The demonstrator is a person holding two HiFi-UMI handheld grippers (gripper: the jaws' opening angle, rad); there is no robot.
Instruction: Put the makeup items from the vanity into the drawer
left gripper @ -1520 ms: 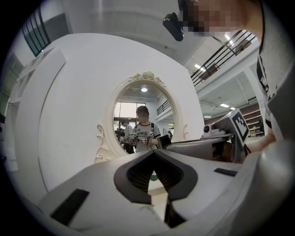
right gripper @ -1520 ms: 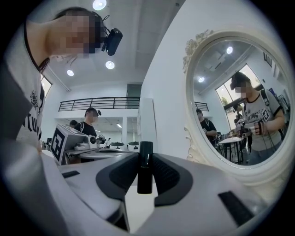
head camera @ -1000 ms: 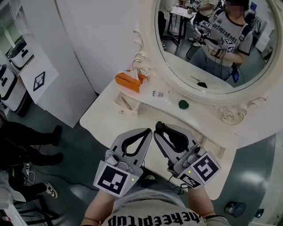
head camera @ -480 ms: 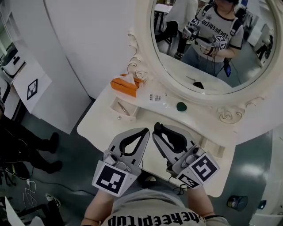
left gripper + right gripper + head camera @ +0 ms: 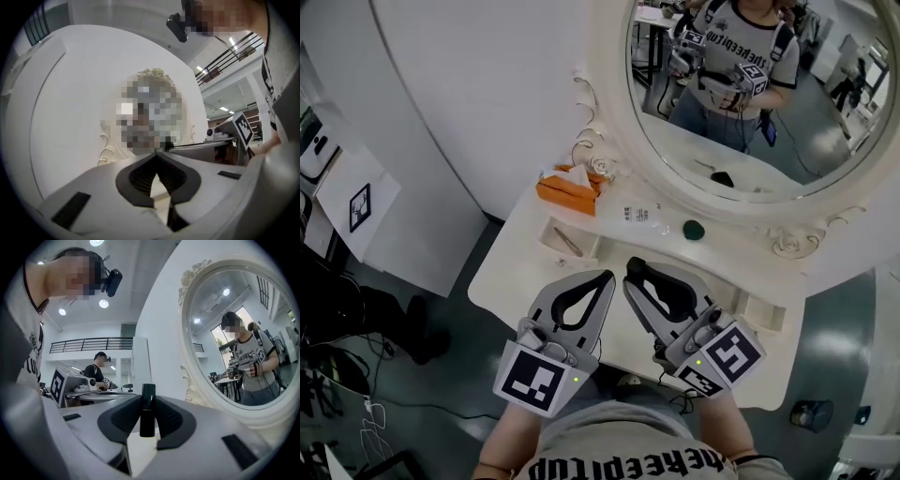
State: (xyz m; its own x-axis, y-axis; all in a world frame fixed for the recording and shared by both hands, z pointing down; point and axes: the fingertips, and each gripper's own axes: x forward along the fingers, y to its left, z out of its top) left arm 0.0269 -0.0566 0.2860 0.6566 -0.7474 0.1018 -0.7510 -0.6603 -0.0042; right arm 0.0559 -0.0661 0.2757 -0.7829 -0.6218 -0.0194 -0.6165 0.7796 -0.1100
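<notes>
A person stands over a white vanity counter with the job of clearing makeup into its drawer looking only partly done. The small drawer sits open at the counter's left rear, just beside an orange tissue box, and one slim item already lies inside it. Two things remain out along the back edge under the mirror: a clear bottle with print on it, and a green round item near it to the right. A third piece is in hand: the right tongs are clamped on a slim black tube, held upright between the pads above the counter's front edge, well short of the drawer. The left tongs hang alongside, tips pressed together with nothing between them. By this reading the tube is next for the drawer, with the bottle and the green piece left to collect.
</notes>
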